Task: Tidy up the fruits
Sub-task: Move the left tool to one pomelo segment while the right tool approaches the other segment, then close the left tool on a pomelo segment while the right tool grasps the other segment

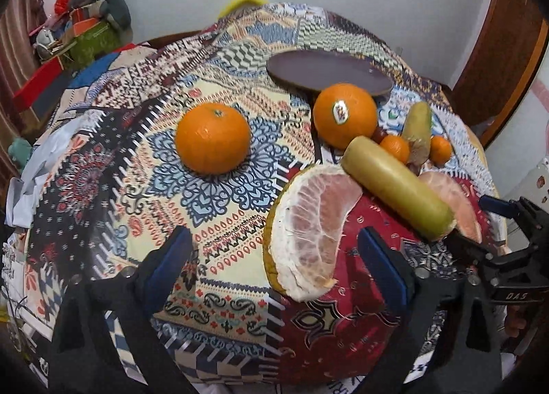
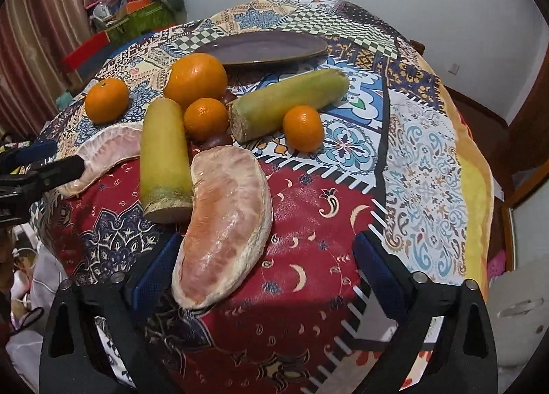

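Fruits lie on a patterned tablecloth in front of a dark purple plate (image 1: 329, 73), which also shows in the right wrist view (image 2: 264, 47). My left gripper (image 1: 274, 263) is open; a pomelo wedge with rind (image 1: 308, 226) lies between its fingers. My right gripper (image 2: 264, 267) is open around a peeled pomelo segment (image 2: 226, 222). A yellow-green sugarcane piece (image 2: 164, 157) lies beside it, a second piece (image 2: 288, 102) behind. A big orange (image 2: 195, 78) and small mandarins (image 2: 206, 118) (image 2: 303, 128) (image 2: 106, 100) sit around them. The right gripper shows in the left view (image 1: 507, 239).
The table (image 2: 429, 171) drops off at the right and near edges. Boxes and clutter (image 2: 137, 13) stand at the back left by a curtain. A wooden door frame (image 1: 497, 61) is at the right. The left gripper shows at the left edge of the right view (image 2: 31, 167).
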`<action>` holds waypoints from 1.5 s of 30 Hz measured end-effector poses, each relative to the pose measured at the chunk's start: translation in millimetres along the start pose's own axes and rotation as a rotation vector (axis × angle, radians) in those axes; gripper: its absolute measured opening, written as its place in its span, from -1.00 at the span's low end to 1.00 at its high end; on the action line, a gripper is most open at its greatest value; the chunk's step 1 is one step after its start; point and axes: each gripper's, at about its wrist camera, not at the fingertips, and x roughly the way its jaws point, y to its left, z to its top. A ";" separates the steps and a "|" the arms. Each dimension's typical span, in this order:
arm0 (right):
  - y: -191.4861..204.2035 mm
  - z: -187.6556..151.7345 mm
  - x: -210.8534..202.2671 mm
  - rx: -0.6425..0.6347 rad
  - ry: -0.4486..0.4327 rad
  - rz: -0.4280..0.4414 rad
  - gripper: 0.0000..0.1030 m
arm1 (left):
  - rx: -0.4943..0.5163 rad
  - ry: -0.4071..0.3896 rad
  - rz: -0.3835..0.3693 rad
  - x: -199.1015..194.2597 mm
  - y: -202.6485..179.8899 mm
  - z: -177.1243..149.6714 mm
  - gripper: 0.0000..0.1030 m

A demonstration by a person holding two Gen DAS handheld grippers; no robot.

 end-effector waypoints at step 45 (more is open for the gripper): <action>-19.8 -0.6 -8.9 0.023 -0.016 0.045 -0.39 | 0.032 0.051 -0.039 9.5 -6.4 -8.7 0.03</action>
